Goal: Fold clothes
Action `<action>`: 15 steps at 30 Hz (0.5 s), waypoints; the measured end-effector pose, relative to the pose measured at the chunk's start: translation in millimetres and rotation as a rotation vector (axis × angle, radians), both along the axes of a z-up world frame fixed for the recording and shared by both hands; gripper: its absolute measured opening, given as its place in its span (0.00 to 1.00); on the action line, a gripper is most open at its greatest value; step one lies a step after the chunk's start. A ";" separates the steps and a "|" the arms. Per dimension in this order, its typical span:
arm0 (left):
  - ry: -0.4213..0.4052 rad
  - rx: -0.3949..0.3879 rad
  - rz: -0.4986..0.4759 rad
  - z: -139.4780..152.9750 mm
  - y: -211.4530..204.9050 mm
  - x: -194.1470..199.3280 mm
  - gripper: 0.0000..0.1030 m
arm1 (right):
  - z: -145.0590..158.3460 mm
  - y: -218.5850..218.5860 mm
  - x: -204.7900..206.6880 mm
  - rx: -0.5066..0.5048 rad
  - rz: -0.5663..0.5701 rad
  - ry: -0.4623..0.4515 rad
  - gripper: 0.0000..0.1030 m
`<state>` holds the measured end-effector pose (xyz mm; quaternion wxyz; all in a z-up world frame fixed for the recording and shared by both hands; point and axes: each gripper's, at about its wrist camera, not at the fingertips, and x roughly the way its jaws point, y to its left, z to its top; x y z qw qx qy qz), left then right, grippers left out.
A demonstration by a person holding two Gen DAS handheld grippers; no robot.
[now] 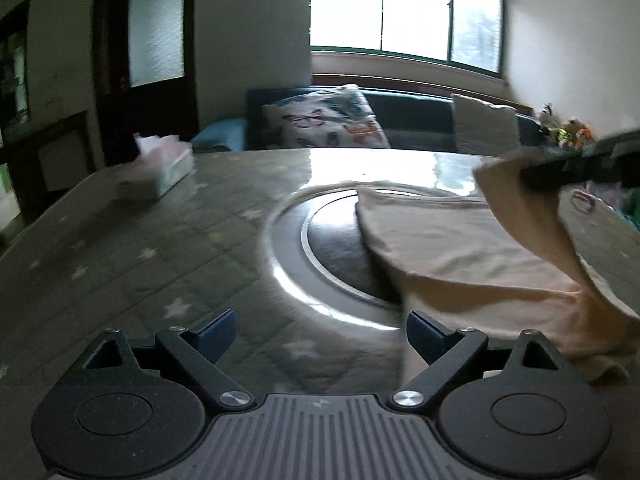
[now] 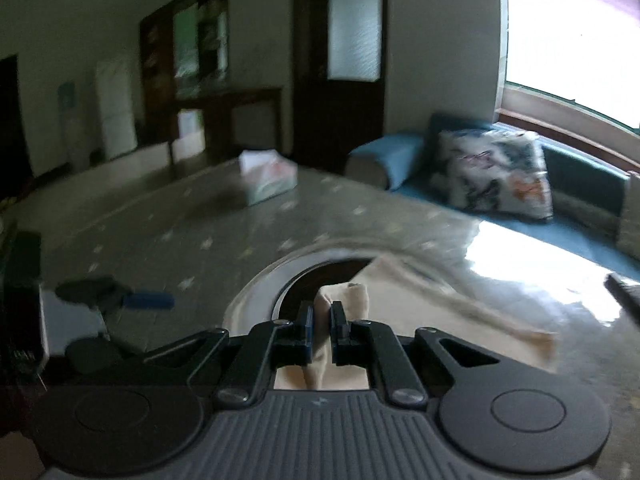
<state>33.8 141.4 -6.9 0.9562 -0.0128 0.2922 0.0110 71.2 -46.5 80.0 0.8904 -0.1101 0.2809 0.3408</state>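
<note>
Black linkage gripper [image 1: 320, 332], silver screws, blue-padded jaws, ribbed grey body.

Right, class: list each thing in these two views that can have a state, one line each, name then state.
left gripper: open, nothing between its fingers.
right gripper: shut on the beige garment.
beige garment: partly lying on the table, one edge lifted clear of it.
tissue box: open at the top, a tissue sticking out.
dark door: closed.

The cloth [image 1: 460, 248] is spread on the table [image 1: 160, 248], over the inset ring [image 1: 288, 248]; a tissue box [image 1: 160, 172] is set far left.
</note>
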 end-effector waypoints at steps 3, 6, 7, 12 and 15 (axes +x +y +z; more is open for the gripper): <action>0.001 -0.005 0.015 -1.0 9.1 -4.1 0.94 | -18.0 19.9 0.3 -0.032 0.045 0.039 0.09; 0.002 -0.013 0.018 -2.1 12.5 -7.4 0.97 | -27.4 24.9 2.1 -0.036 0.061 0.081 0.09; 0.000 -0.013 0.014 -1.5 12.1 -6.9 0.97 | -27.6 22.7 1.6 -0.036 0.060 0.085 0.09; -0.010 -0.018 -0.016 2.3 0.7 1.3 1.00 | -26.5 -5.8 2.5 -0.085 0.026 0.080 0.10; -0.014 -0.017 -0.045 3.7 -11.6 8.6 1.00 | -30.9 -27.5 3.9 -0.137 -0.012 0.083 0.14</action>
